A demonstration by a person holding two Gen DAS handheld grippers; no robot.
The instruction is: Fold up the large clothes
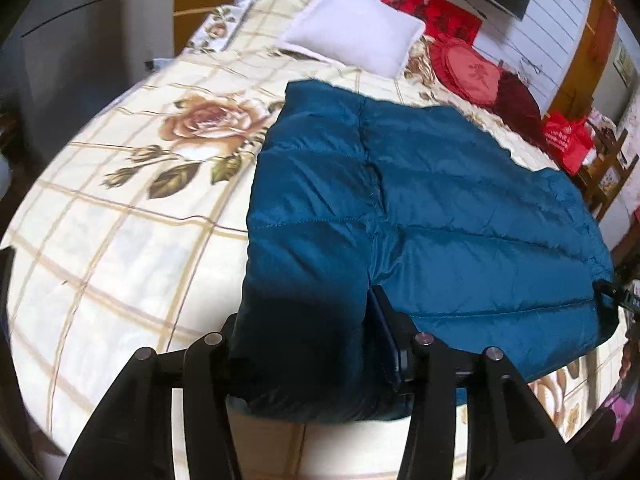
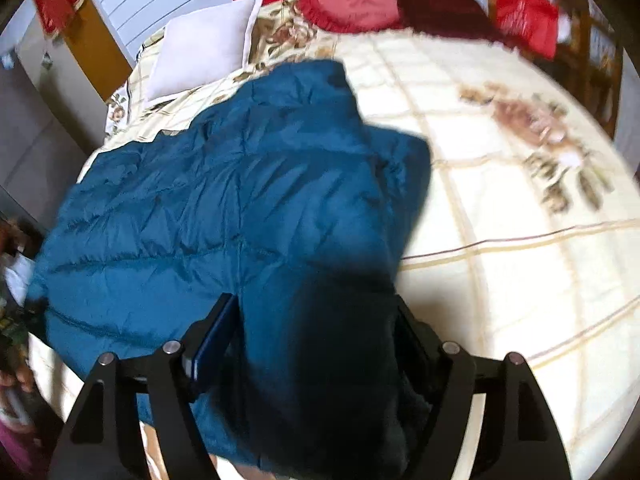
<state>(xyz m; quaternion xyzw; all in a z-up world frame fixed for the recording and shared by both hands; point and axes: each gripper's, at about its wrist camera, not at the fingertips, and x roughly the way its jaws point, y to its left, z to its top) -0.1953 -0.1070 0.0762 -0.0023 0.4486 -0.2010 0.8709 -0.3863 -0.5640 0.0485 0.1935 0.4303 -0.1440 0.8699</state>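
A large teal quilted down jacket [image 1: 420,208] lies spread on the bed; it also shows in the right wrist view [image 2: 224,200]. My left gripper [image 1: 308,320] has its jaws around a thick puffed fold at the jacket's near left edge, with fabric filling the gap between the fingers. My right gripper [image 2: 316,320] likewise has its jaws around a bulky fold at the jacket's near right edge, the fabric dark in shadow between the fingers. Both grips sit at the near hem, close to the bed's front edge.
The bed [image 1: 120,220] has a cream checked cover with rose prints. A white pillow [image 1: 356,36] and red cushions [image 1: 468,68] lie at the headboard end. A red bag [image 1: 568,140] and wooden furniture stand beside the bed.
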